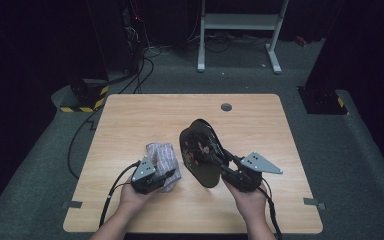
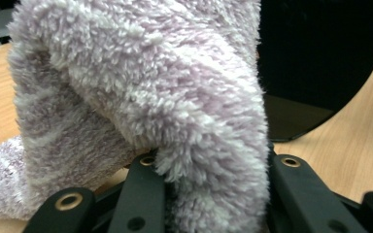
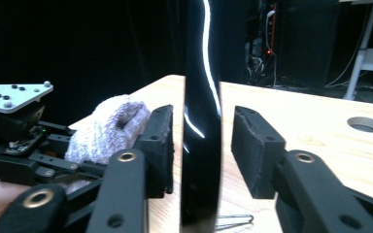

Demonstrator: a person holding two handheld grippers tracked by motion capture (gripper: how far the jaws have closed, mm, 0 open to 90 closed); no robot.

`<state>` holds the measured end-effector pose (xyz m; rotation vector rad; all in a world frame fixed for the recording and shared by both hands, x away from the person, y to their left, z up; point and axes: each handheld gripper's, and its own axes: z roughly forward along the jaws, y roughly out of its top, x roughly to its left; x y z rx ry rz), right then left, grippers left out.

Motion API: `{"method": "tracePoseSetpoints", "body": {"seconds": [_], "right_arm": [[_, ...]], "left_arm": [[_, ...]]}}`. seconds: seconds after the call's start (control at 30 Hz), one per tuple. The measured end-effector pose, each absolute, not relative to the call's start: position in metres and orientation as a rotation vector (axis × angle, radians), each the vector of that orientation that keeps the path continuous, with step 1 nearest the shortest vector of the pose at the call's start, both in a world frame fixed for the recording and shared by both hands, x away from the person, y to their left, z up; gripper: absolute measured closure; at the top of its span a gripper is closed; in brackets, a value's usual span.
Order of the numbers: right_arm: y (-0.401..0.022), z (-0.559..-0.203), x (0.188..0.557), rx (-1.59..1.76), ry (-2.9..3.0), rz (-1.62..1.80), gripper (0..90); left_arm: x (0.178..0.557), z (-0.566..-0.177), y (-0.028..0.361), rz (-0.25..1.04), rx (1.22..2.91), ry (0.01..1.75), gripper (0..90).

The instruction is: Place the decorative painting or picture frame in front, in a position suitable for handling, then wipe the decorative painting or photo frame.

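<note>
High view showed the left gripper clamped on a fuzzy sock at near centre; just right, the right gripper straddled a black shoe form, jaws apart, one pad clear of it. A firm squeeze on the form looked wise before feeding the sock's mouth over it.

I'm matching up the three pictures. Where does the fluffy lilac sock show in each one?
High view: the sock lies left of centre, in the left gripper.
Left gripper view: sock close up, between the jaws.
Right gripper view: sock at left.
Shared landmark: the wooden table.

sock left of shoehorn, on table
</note>
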<state>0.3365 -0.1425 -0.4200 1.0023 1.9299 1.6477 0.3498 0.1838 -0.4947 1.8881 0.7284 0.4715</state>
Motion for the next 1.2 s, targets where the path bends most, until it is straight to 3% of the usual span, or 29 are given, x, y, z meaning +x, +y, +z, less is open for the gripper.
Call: {"method": "tracePoseSetpoints", "body": {"seconds": [0.43,0.63,0.97,1.2], "right_arm": [[-0.143,-0.424,0.333,0.965,1.935,1.651,78.9],[-0.142,-0.423,0.333,0.986,1.938,1.657,80.1],[-0.144,-0.426,0.332,1.017,1.903,1.671,80.4],[-0.144,-0.425,0.333,1.016,1.891,1.669,80.5]], "left_arm": [[0.349,-0.494,0.176,0.494,1.910,0.718,69.5],[0.357,-0.498,0.163,0.461,1.909,0.734,69.5],[0.371,-0.510,0.111,0.511,1.980,0.701,70.2],[0.356,-0.501,0.096,0.459,1.985,0.610,70.8]]}}
